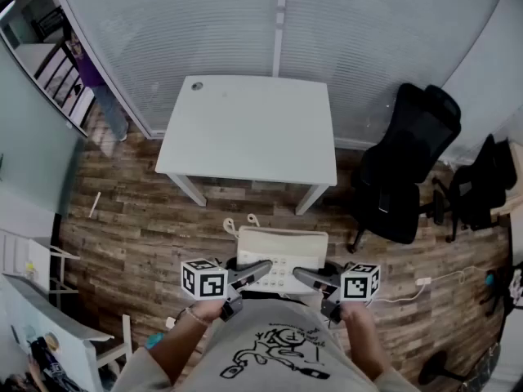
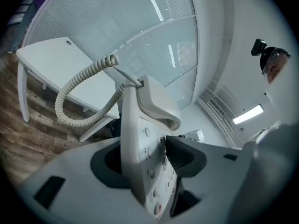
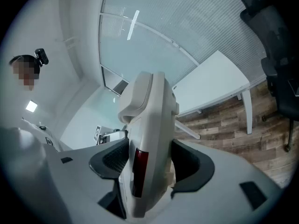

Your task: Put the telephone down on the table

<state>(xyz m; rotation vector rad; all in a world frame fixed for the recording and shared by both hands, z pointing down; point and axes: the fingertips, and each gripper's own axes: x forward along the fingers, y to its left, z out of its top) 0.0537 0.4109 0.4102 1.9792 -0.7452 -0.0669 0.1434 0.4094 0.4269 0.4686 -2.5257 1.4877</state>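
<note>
Telephone (image 1: pixel 282 251), cream-coloured and hanging in the air above the wooden floor (image 1: pixel 139 219), was stretched between the two grippers, its long axis running crosswise from one to the other. The left gripper (image 1: pixel 255 272) was clenched on its left end and the right gripper (image 1: pixel 309 276) on its right end, so neither hand was the nearer one. The white table (image 1: pixel 245 129) lay straight ahead of both grippers and well apart from them, with open floor between. Judging from that, the coming move called for carrying the phone forward with both hands together before lowering it. The left gripper view showed the pads pressed on the keypad face and the back of the body, the handset (image 2: pixel 156 101) seated in its cradle just beyond the jaws, and the coiled cord (image 2: pixel 77 94) looping out past the far end toward the table. None of that cord's sag could be read from above. The right gripper view showed jaws standing wide on the thicker edge of the body, with a dark red strip (image 3: pixel 139 169) facing the camera and a black office chair (image 3: pixel 275 45) off to the gripper's right. Only the head view showed the full gap from phone to tabletop.
</note>
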